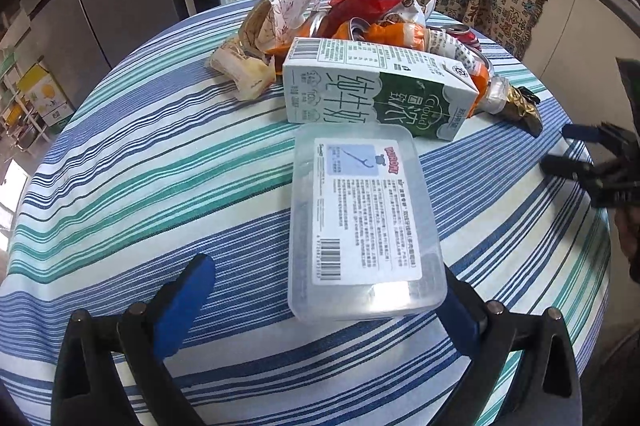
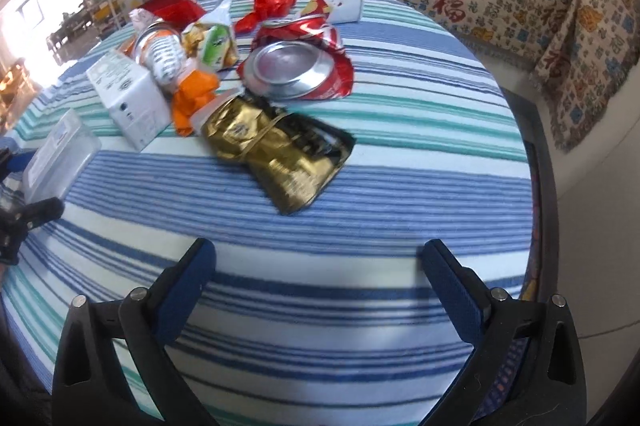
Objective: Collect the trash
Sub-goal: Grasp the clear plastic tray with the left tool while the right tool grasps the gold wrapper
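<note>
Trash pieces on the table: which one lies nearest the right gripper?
The gold foil pouch, dark inside and crumpled, lies directly ahead of the open right gripper; the crushed red can lies behind it.

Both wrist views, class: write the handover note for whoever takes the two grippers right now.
Left gripper: open, fingers either side of the clear plastic box, not closed on it.
Right gripper: open, empty, above bare striped tablecloth, short of the gold foil wrapper.
Pile mid-table: milk carton, crushed red can, orange wrapper, paper cup.
Done: nothing collected yet. Left: everything; no bin visible.
</note>
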`<state>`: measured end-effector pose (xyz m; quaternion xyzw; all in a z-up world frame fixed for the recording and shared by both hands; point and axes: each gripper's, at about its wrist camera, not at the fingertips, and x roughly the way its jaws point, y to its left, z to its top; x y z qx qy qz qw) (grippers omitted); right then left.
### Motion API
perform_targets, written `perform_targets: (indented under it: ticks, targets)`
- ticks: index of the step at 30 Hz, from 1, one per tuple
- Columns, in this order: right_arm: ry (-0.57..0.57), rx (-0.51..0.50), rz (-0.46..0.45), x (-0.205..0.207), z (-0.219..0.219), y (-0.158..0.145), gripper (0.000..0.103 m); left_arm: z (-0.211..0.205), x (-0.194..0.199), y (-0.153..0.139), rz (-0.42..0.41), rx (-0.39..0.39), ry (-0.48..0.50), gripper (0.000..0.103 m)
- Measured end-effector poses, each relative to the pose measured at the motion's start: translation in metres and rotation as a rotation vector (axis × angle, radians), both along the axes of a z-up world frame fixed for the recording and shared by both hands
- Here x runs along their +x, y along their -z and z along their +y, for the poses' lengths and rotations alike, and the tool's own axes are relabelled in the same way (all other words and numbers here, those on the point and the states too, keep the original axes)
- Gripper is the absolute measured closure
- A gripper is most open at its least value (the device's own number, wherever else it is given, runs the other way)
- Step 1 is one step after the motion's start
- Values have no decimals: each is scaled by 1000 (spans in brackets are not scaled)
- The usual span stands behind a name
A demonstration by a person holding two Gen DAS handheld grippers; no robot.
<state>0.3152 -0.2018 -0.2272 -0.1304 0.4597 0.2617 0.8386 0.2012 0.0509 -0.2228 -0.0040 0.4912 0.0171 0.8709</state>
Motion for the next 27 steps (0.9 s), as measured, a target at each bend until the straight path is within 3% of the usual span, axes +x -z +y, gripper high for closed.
perform_targets:
  ticks: [1, 6, 9, 11, 12, 19, 23, 27]
  targets:
    - [-28, -1, -12, 5, 1, -4, 9, 2, -1, 0, 2, 0, 7, 0]
    - [-208, -17, -62, 19, 27, -20, 10, 6, -3, 0, 0, -2, 37, 0]
    - [-274, -19, 4, 31, 44, -13, 15, 7, -5, 0, 5, -2, 59, 0]
    - [-291, -32, 47, 33, 50, -9, 29, 8, -8, 0, 8, -3, 74, 0]
    - [-296, -28, 66, 29, 51, -10, 31, 10, -10, 0, 7, -4, 81, 0]
    - [-380, 47, 227, -21, 55, -16, 31, 19, -17, -5, -10, -78, 115, 0]
    - [-360, 5, 146, -22, 65, -31, 18, 11, -8, -16, -27, -110, 146, 0]
    - [-351, -31, 141, -10, 87, -31, 18, 3, 12, -20, -23, -55, 148, 0]
